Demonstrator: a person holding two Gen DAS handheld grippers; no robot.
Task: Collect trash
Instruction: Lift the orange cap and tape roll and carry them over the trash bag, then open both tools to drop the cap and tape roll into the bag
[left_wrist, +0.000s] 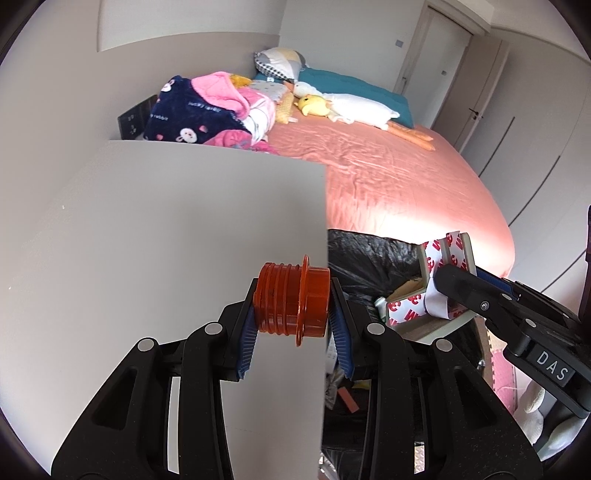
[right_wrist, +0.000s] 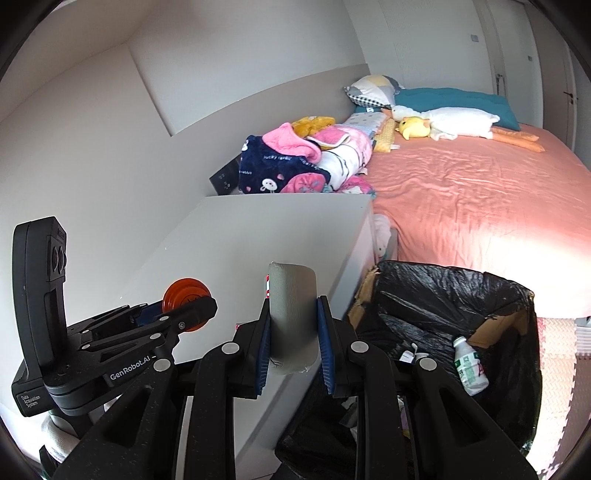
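Note:
My left gripper (left_wrist: 293, 308) is shut on an orange threaded plastic cap (left_wrist: 291, 304), held above the right edge of the grey bedside cabinet (left_wrist: 147, 240). The cap also shows in the right wrist view (right_wrist: 186, 297). My right gripper (right_wrist: 292, 325) is shut on a grey tape roll (right_wrist: 292, 317) with red-and-white backing, also in the left wrist view (left_wrist: 441, 280). It is held over the cabinet's edge, just left of the trash box lined with a black bag (right_wrist: 517, 295). The box holds a white bottle (right_wrist: 469, 369) and scraps.
A bed with a pink sheet (right_wrist: 461, 192) lies beyond the cabinet, with folded blankets (right_wrist: 295, 162) and plush toys (right_wrist: 443, 122) at its head. Wardrobe doors (left_wrist: 517, 110) stand at the right. Pink foam mats (right_wrist: 561, 350) cover the floor by the box.

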